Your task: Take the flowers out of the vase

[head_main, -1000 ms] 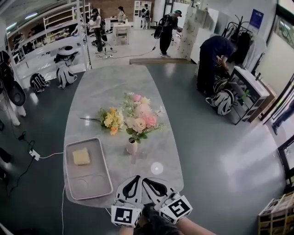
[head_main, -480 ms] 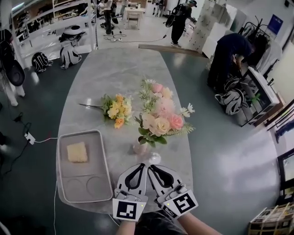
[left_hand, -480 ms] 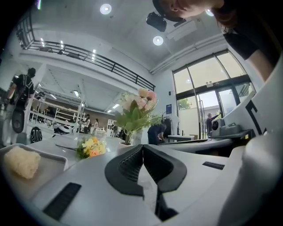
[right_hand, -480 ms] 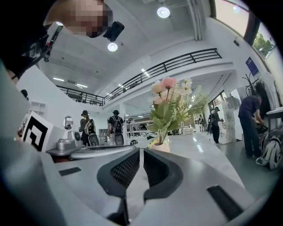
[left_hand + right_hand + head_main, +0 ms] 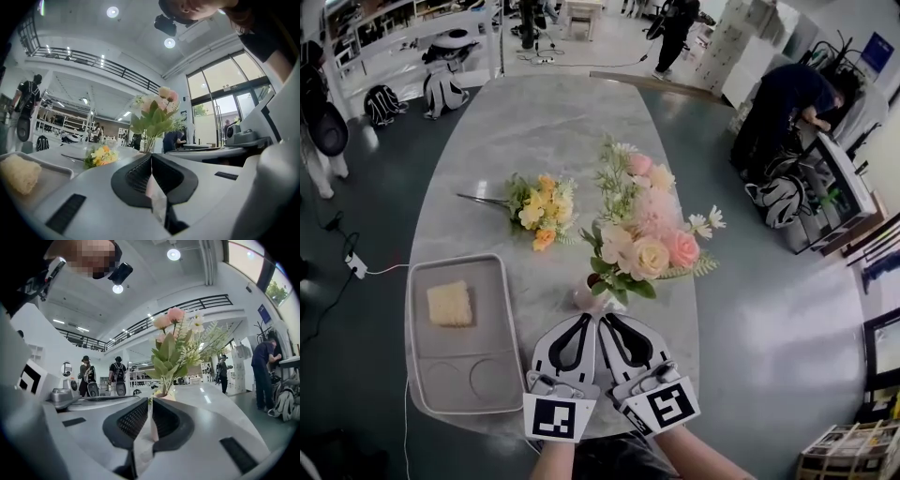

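**Vase of flowers on grey table, two hand-held grippers drawn up before it**

Item 1. Vase (image 5: 583, 298): small, pale, upright on the oval grey table (image 5: 544, 131), near the edge where the person stands.

Item 2. Flowers (image 5: 642, 230): pink, cream and white blooms with green leaves. They are in the vase, with the stems down its neck and the heads spreading up and away from the person.

Item 3. Left gripper (image 5: 584, 319): level, tips just short of the vase on the person's side. The jaws are closed together and grip nothing.

Item 4. Right gripper (image 5: 609, 319): close beside the left one, tips likewise just short of the vase. Its jaws are also pressed together and empty. Neither gripper touches the vase or the stems.

Item 5. Yellow bunch (image 5: 539, 211): a second, smaller cluster of yellow and orange flowers lying flat on the table. It is beyond the vase, to the person's left, and well apart from it.

Item 6. Tray (image 5: 492, 319): grey and shallow, to the left of the vase at the table edge, with a yellow sponge (image 5: 449, 303) in its far half.
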Available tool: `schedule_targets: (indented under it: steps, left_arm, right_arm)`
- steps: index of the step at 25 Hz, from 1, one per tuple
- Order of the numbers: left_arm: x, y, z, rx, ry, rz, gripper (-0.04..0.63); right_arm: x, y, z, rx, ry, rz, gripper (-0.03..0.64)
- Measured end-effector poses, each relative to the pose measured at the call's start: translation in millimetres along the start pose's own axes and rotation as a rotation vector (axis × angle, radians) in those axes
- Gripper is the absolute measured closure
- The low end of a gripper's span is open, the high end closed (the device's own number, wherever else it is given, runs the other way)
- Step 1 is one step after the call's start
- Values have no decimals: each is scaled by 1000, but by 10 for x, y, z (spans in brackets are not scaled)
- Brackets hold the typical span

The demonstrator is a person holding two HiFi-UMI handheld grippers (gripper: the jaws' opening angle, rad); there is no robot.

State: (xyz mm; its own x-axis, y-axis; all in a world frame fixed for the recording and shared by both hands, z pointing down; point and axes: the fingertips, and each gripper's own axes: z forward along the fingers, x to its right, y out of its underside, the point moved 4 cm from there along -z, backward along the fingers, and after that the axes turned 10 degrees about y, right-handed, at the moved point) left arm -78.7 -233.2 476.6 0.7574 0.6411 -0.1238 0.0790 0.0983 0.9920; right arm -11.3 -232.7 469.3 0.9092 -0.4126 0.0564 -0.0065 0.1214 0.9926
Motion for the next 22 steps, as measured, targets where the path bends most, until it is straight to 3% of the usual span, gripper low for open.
schedule_targets:
  steps: [11,15,22]
  left_arm:
    - [-98,34,62,-1,-11,-15,581]
    - [-108,40,74,9,-14,-24,581]
    - [-124,31,59,11,-31,-21,581]
  right_arm:
    - [221,-84,197,20,81,-16,591]
    - [237,-115,263,31,70,-6,529]
    - [250,-173,370,38,61,27,494]
